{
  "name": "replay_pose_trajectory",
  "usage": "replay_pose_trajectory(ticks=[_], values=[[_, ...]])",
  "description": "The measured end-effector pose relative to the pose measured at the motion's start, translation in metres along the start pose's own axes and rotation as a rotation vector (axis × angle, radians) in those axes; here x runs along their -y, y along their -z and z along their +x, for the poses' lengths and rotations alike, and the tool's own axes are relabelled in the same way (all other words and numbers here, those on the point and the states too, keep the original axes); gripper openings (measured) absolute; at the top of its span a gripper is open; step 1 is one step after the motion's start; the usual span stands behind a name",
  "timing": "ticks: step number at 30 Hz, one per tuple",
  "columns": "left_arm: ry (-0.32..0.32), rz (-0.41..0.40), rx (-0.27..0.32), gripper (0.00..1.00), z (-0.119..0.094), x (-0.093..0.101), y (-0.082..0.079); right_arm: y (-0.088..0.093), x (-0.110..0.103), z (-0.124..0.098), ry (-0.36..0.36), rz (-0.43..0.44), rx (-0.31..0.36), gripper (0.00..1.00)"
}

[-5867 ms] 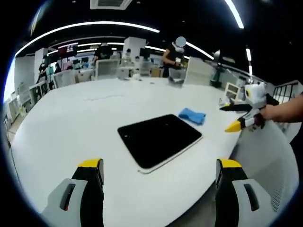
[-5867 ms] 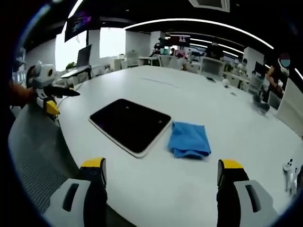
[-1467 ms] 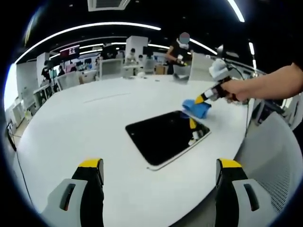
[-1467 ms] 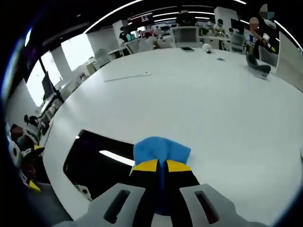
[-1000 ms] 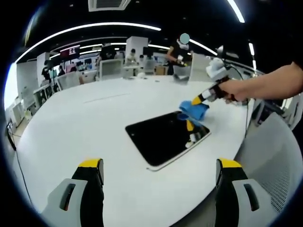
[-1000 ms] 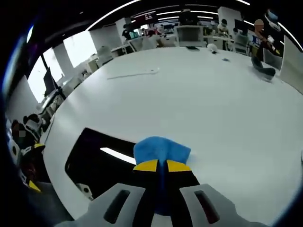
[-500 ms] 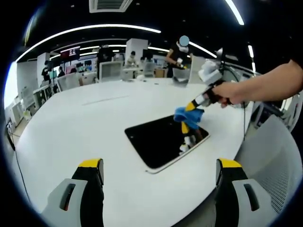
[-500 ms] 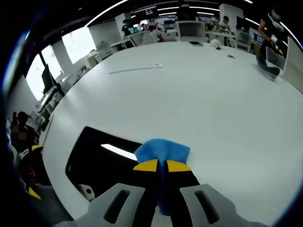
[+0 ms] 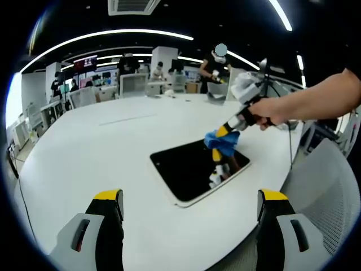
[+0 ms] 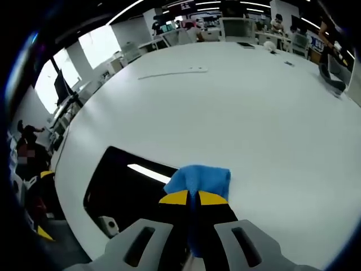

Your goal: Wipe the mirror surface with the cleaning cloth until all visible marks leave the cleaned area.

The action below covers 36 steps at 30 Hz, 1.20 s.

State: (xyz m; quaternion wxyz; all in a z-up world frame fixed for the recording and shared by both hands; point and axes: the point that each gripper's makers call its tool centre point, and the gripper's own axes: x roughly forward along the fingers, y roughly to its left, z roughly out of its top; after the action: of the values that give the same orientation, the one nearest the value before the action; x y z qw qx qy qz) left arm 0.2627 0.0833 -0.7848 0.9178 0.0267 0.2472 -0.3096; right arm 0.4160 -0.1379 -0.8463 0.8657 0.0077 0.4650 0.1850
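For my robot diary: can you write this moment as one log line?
right hand-held gripper: shut on blue cloth | cloth: at mirror edge | left hand-held gripper: open, empty | table: white

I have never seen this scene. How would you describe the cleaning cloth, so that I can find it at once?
Start from the big white round table and find the dark rectangular mirror lying flat on it. The cleaning cloth is at the mirror's edge, pinched in the shut jaws of the right hand-held gripper. It is the bright blue, crumpled piece, the one soft thing beside the hard, dark mirror.

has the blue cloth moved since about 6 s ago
Yes. The blue cloth, gripped by the right gripper, went from the table beside the mirror onto its edge.
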Motion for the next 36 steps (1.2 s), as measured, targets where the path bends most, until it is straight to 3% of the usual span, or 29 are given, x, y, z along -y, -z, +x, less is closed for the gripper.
replay_pose_trajectory(ticks=[8,36], values=[[0.008,0.011,-0.006,0.99,0.000,0.003,0.001,-0.005,-0.008,0.008,-0.026,0.001,-0.011,0.00],[0.011,0.027,0.000,0.99,-0.001,0.005,-0.002,-0.020,-0.082,0.033,-0.117,-0.078,-0.004,0.00]])
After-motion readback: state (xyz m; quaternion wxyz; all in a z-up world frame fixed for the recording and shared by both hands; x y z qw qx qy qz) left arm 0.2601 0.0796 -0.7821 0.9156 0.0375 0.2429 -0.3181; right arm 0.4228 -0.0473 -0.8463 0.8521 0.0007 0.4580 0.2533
